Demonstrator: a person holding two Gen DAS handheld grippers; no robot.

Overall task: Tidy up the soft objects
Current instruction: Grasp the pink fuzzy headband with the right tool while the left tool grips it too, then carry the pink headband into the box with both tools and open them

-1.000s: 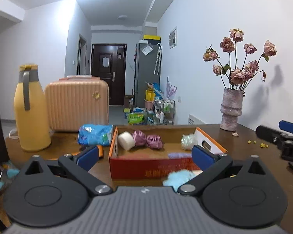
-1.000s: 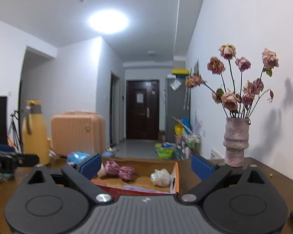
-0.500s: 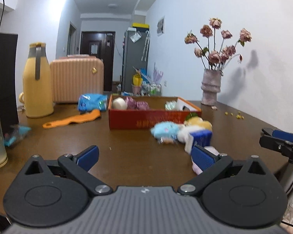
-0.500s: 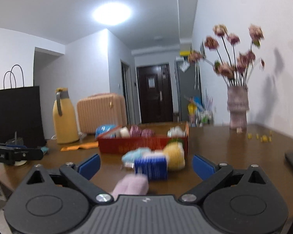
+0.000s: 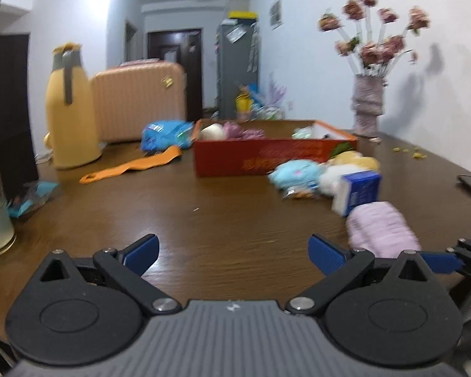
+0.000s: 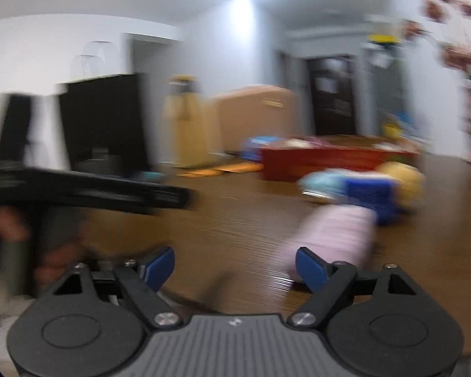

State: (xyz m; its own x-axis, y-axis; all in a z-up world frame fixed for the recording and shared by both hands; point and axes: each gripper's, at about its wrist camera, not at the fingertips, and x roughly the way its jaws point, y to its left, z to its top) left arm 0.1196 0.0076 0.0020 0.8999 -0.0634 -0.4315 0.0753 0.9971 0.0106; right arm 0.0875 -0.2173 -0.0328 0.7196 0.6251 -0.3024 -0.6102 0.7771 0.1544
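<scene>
Both your grippers sit low at the table edge w/ jaws open and empty: left gripper [image 5: 232,253], and right gripper [image 6: 235,265], whose jaws have just been closing, nothing between them. Pink soft roll [image 5: 381,231] lies loose nearest you, in front of the red box [image 5: 267,157], just right of the right gripper's line, prob. the first pick. Other soft toys [image 5: 298,174] are heaped against the box front, likely waiting to go in.

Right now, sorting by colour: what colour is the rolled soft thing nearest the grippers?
Pale pink rolled towel, clearest from the left wrist.

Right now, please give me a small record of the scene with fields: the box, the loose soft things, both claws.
box: red box on the table, some items already inside
loose soft things: pink roll nearest; blue carton, light blue plush, yellow plush behind it
left claw: open, nothing between the jaws
right claw: open, just been closing, empty, beside the pink roll
</scene>
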